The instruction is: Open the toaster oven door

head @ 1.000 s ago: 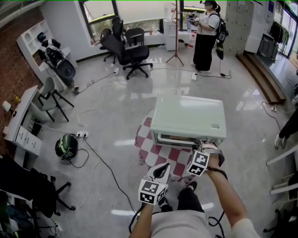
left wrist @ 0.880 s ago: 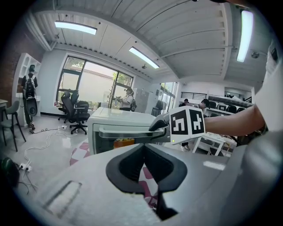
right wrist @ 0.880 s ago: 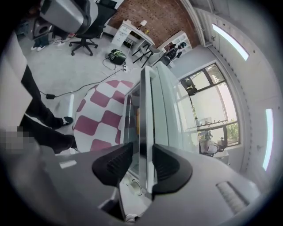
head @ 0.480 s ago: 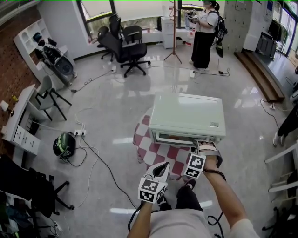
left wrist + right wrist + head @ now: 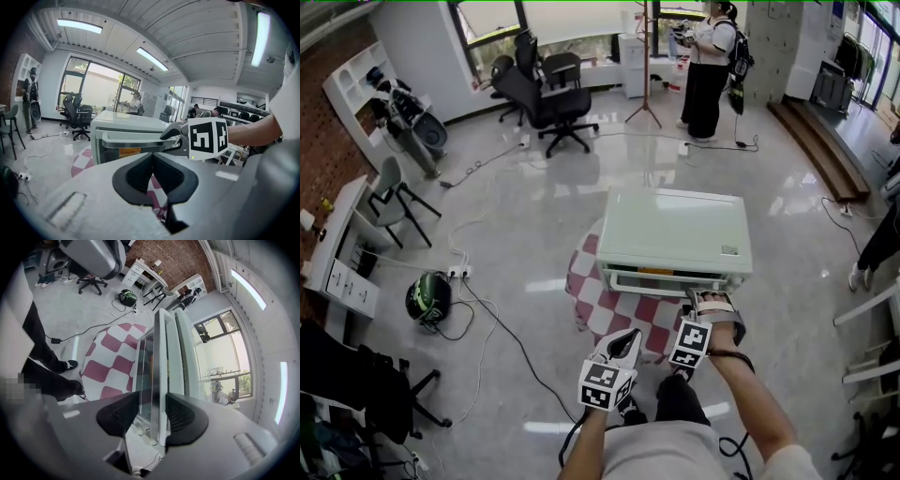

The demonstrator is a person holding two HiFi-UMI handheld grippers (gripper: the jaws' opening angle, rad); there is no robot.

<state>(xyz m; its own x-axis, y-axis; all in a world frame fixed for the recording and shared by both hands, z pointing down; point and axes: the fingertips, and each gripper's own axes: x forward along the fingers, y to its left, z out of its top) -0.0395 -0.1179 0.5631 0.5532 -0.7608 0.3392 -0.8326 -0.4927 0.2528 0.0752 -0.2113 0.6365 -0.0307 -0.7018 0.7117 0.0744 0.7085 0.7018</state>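
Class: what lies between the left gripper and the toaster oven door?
Only checked cloth lies between the left gripper and the toaster oven door, shown in the head view.

Glossy grey floor point(image 5: 534, 225) catching the window light, cables point(image 5: 523, 354) trailing across it. Black office chairs point(image 5: 547, 105) cluster below the windows point(image 5: 572, 17) on the far side, and there's a brick wall point(image 5: 319, 150) on the left with white shelving point(image 5: 354, 82) beside it. Overhead, long strip lights point(image 5: 79, 26) glow on a ribbed ceiling point(image 5: 187, 33). A person point(image 5: 710, 66) stands far back.
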